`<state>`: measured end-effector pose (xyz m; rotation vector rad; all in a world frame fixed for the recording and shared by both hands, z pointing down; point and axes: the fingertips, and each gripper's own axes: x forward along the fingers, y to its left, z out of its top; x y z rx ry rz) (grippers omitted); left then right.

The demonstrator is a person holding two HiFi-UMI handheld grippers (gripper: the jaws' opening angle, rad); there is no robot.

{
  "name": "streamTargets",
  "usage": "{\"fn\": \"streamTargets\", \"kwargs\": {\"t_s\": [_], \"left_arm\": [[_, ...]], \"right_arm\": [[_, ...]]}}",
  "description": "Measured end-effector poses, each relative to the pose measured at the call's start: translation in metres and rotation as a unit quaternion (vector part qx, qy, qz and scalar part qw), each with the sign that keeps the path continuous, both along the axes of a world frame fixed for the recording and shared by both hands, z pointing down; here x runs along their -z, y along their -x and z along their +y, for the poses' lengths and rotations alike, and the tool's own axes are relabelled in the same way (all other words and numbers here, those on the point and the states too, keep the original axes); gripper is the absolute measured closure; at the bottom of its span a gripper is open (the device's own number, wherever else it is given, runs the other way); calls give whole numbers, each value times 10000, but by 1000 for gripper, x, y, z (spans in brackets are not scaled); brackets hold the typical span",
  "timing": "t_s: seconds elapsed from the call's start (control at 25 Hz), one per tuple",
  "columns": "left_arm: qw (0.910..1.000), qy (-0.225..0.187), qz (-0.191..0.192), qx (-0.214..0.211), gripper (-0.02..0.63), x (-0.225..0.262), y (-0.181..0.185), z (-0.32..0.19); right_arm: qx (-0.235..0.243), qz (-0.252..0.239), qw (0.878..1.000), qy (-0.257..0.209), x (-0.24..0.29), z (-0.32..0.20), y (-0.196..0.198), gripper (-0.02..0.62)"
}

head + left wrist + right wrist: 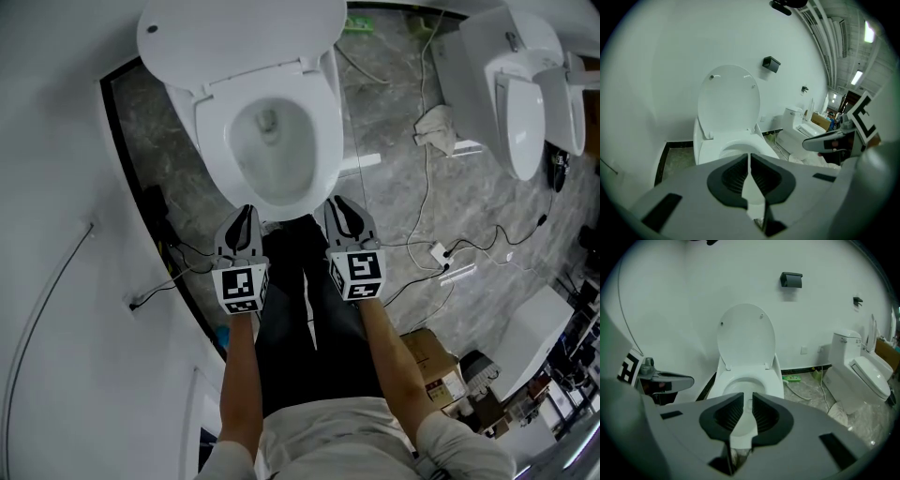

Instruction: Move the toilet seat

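Glossy, smooth toilet seat (pixel 325 117)

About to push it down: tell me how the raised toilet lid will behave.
The lid looks like a thin, rigid shell, so it is probably stiff and light. It is hinged at its base, so it should swing and may drop onto the bowl once past upright. Its glossy surface could be slippery.

Cool, even light from ceiling strip lights (pixel 868 32); gripper views bulge fisheye-round with dark vignetted corners.
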<state>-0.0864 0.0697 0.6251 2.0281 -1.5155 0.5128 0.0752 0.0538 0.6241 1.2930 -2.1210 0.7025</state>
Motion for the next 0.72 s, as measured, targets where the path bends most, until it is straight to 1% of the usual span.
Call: {"fn": "streamTargets", "kwargs": {"t_s": [0.72], "left_arm": [[9973, 631, 39, 370, 578, -86, 8, 14]], "right_arm": [[-158, 184, 9981, 573, -87, 6, -13, 454]]}}
